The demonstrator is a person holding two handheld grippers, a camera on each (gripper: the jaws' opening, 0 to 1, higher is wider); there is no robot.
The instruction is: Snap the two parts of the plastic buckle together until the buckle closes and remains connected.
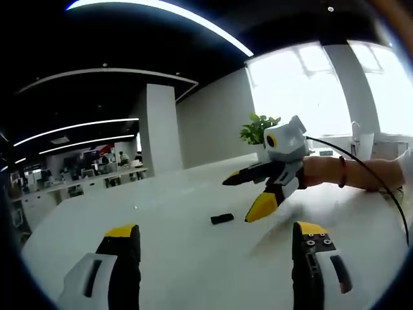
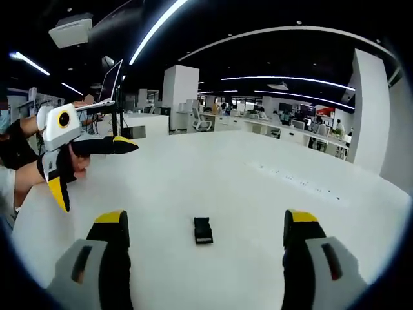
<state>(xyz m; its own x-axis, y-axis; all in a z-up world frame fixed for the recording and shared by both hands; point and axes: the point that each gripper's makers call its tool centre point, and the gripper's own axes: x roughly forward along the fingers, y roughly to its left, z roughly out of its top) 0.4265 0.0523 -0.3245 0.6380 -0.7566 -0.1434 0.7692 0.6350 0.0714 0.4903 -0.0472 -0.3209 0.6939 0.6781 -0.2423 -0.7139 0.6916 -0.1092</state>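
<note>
A small black plastic buckle (image 1: 222,219) lies flat on the white table (image 1: 174,194); in the right gripper view the buckle (image 2: 203,230) sits between my jaws, a little ahead of them. It looks like one piece; a second part cannot be made out. My left gripper (image 1: 216,236) is open, its yellow-tipped jaws wide apart, short of the buckle. My right gripper (image 2: 203,223) is open too, with nothing held. The right gripper (image 1: 248,197) hangs open above the table just right of the buckle in the left gripper view. The left gripper (image 2: 97,171) hovers open at the left.
A person's forearm (image 1: 348,171) with a dark wristband reaches in from the right. A potted plant (image 1: 258,129) stands at the table's far edge by bright windows. A laptop on a stand (image 2: 106,87) sits far left. Office desks fill the background.
</note>
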